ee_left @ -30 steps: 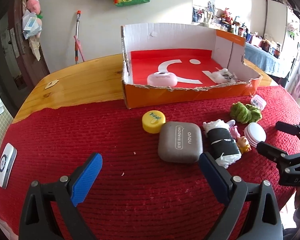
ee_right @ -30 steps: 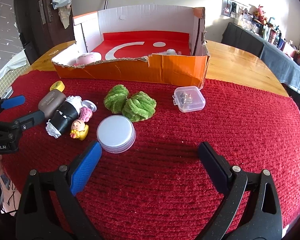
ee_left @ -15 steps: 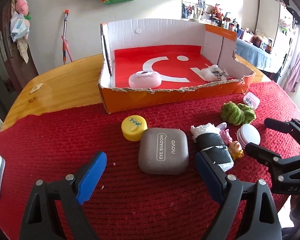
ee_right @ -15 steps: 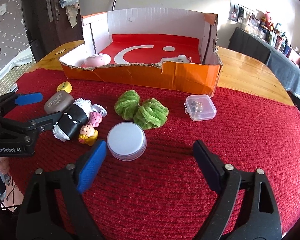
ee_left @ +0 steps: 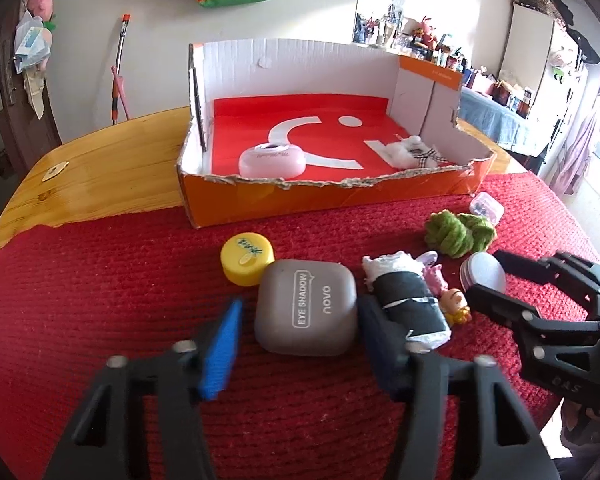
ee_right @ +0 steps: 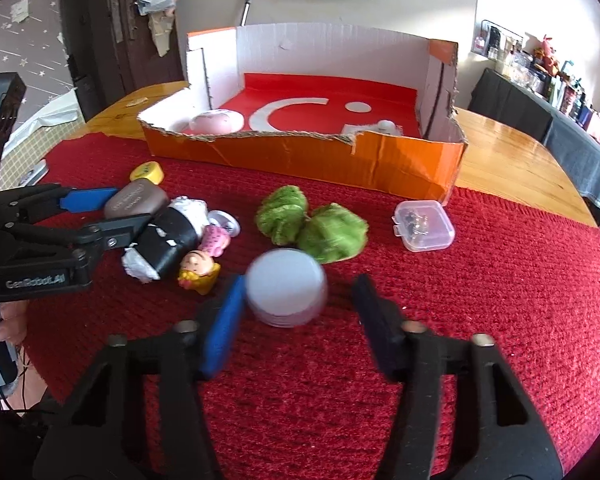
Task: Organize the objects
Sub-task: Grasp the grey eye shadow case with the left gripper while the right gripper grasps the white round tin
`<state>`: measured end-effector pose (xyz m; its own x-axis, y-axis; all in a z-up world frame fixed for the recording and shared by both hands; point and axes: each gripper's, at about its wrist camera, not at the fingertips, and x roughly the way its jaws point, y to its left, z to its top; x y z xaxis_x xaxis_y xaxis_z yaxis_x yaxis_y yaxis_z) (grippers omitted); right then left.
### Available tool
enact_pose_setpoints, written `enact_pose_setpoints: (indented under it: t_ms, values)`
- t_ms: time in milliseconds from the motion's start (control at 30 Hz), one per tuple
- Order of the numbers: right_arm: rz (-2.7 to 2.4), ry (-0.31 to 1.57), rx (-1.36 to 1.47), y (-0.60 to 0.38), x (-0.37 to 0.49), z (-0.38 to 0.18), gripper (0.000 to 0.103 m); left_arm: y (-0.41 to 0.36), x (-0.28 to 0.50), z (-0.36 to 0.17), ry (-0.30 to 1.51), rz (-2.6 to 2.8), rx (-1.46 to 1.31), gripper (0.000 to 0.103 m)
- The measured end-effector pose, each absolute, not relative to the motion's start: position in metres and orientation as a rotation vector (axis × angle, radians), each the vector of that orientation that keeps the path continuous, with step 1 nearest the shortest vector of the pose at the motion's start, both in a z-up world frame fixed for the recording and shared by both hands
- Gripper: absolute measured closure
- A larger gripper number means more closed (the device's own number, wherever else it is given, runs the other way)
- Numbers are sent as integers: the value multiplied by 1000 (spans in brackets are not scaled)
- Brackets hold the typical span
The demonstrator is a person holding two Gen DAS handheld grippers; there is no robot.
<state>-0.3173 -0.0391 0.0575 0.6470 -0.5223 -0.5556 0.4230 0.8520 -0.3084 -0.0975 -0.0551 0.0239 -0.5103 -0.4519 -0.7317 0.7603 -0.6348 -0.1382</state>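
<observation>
Left hand-held gripper (ee_left: 298, 330) straddles the grey rounded-square eye-shadow case (ee_left: 307, 307) on the red woven mat (ee_left: 100, 280); its jaws have just been closing, blue pad short of the case's left side, dark pad at its right edge, contact unclear. Right hand-held gripper (ee_right: 300, 304) has just been closing too, around the white round plastic lid (ee_right: 286, 287); blue pad touches the lid's left side, the dark pad stands clear, so not yet pinched. Yellow round cap (ee_left: 247, 253) touches the case's far corner. Black-and-white cloth roll (ee_left: 410, 304) lies just beside it. Orange cardboard box (ee_left: 332, 194) stands behind on the wooden desk (ee_left: 100, 168).
</observation>
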Motion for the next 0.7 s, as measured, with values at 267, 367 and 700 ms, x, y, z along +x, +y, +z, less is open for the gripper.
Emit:
enact_pose_setpoints:
  t_ms: [267,367,700]
  values:
    - [-488,657,-136,-33,-326,62,64,-45,-91,29,620,-2182,839,51]
    - [-478,640,-138,-28,-329,69,64,-40,-89,35,610,-2189,822,51]
    - [-465,624,-126,-23,-331,75,64,-30,-87,52,567,-2214,779,51]
